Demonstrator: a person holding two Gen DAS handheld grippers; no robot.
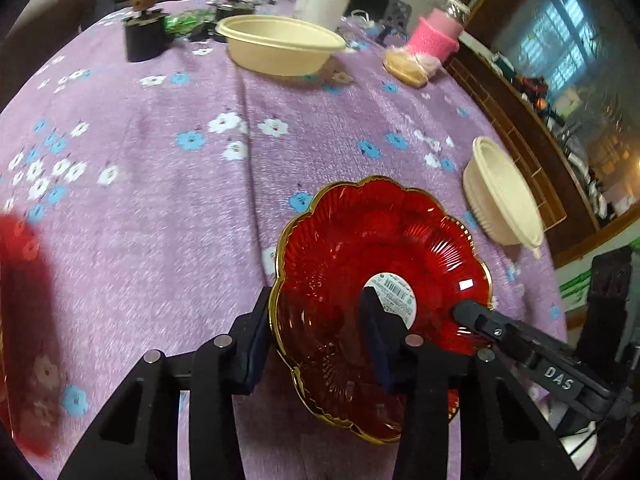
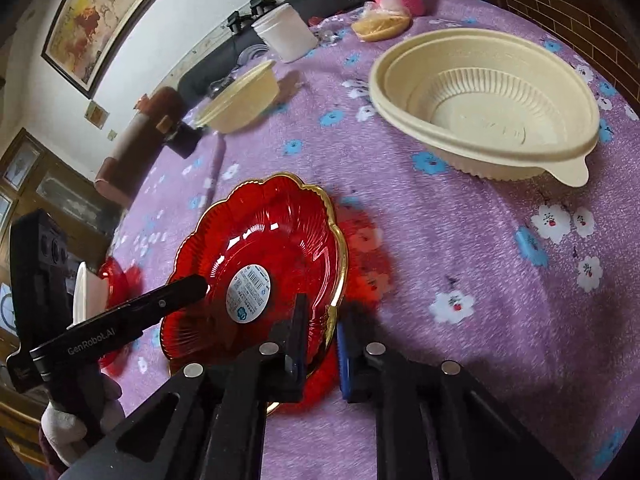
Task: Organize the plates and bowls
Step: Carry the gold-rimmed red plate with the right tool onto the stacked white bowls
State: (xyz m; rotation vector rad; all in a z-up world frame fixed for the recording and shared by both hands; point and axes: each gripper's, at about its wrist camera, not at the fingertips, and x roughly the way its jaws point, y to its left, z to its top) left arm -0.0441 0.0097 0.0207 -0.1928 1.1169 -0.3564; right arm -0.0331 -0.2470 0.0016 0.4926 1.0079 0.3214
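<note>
A red glass plate point(image 1: 380, 240) with a scalloped gold rim and a white label hangs tilted above the purple flowered cloth point(image 1: 160, 220). My left gripper point(image 1: 316, 296) straddles its near edge, one pad outside the rim and one inside the dish, both against the glass. In the right wrist view my right gripper point(image 2: 325, 308) is shut on the opposite rim of the same plate point(image 2: 272, 232). One left finger point(image 2: 176, 300) lies across the plate's inside. A cream bowl point(image 1: 500, 196) stands to the right, and a second bowl point(image 1: 280, 46) at the far side.
A second red dish point(image 2: 114, 276) sits blurred behind the left gripper, beside something white. A white jar point(image 1: 324, 0), a pink knit-covered jar point(image 1: 434, 36) and a small black pot point(image 1: 144, 36) stand along the far edge. A gloved hand point(image 2: 68, 420) holds the left gripper.
</note>
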